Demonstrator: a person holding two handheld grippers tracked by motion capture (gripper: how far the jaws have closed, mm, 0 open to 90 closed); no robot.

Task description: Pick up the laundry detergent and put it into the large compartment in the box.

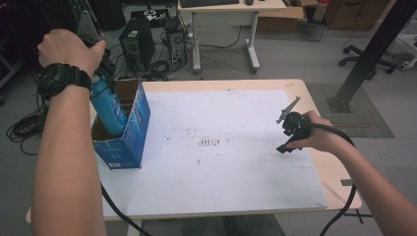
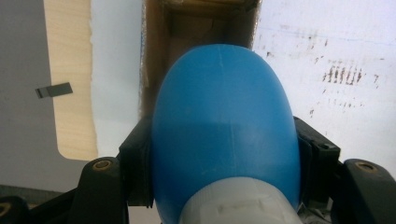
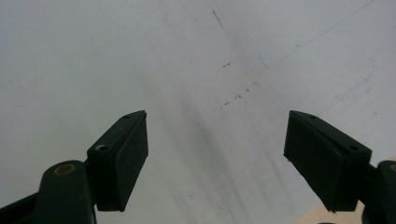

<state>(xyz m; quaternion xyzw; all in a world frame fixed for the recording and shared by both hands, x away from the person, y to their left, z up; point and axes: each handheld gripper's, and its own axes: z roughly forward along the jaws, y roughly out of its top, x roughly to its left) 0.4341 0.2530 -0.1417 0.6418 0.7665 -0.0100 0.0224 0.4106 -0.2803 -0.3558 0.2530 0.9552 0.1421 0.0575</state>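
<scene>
A blue bottle [image 1: 107, 104] with a pale cap end [image 2: 238, 205] hangs bottom-down, partly inside an open blue cardboard box [image 1: 129, 132] at the table's left edge. My left gripper [image 2: 224, 154] is shut on the blue bottle just below its cap, raised above the box. In the left gripper view the bottle's rounded body [image 2: 224, 121] covers most of the box's brown inside [image 2: 201, 28]. My right gripper [image 3: 215, 158] is open over the white sheet, with nothing between its jaws; in the high view it [image 1: 291, 129] hovers at the sheet's right side.
A white sheet [image 1: 216, 147] with dark smudges [image 1: 210, 142] covers most of the wooden table [image 1: 339, 182]. Beyond the table stand a computer tower [image 1: 136, 42], cables, a desk and a black slanted post [image 1: 373, 49].
</scene>
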